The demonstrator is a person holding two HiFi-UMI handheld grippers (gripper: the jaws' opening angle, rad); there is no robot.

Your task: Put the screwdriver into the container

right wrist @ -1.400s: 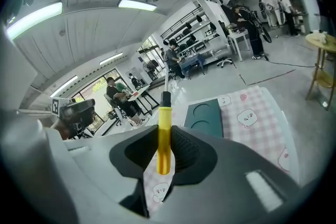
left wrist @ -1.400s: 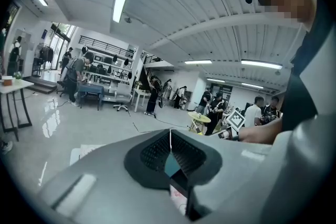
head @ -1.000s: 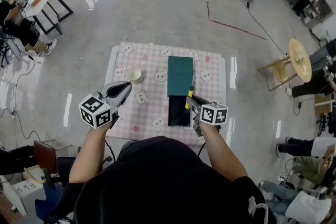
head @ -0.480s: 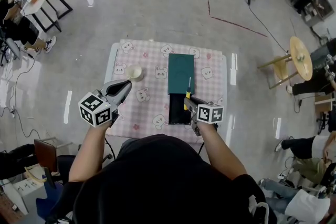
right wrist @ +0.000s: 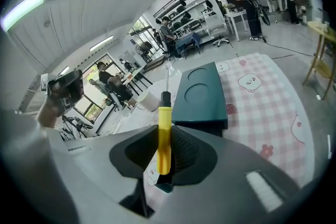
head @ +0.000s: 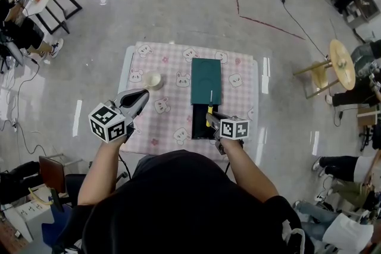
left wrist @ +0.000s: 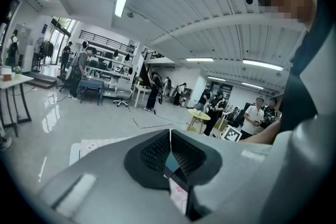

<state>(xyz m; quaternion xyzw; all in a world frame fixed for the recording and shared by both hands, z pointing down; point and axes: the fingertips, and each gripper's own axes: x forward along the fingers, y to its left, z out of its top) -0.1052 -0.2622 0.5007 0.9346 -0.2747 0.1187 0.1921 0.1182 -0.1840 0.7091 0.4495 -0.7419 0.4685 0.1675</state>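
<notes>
1 screwdriver [right wrist: 164, 131], 1 container [head: 199, 128], 1 green lid [head: 206, 81], 1 cup [head: 153, 80], 1 left gripper [head: 144, 95], 1 right gripper [head: 209, 119]

Left tool [left wrist: 170, 136], jaws closed together, grey floor [left wrist: 79, 118], round yellow stool [left wrist: 200, 116] beyond

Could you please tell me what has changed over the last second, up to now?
The right tool, shut on the yellow-handled screwdriver, has drifted slightly left. This carried the handle from the right edge of the dark open container to over its opening. Unchanged: the grip on the screwdriver, the left tool shut and empty, the green lid and the small pale cup.
</notes>
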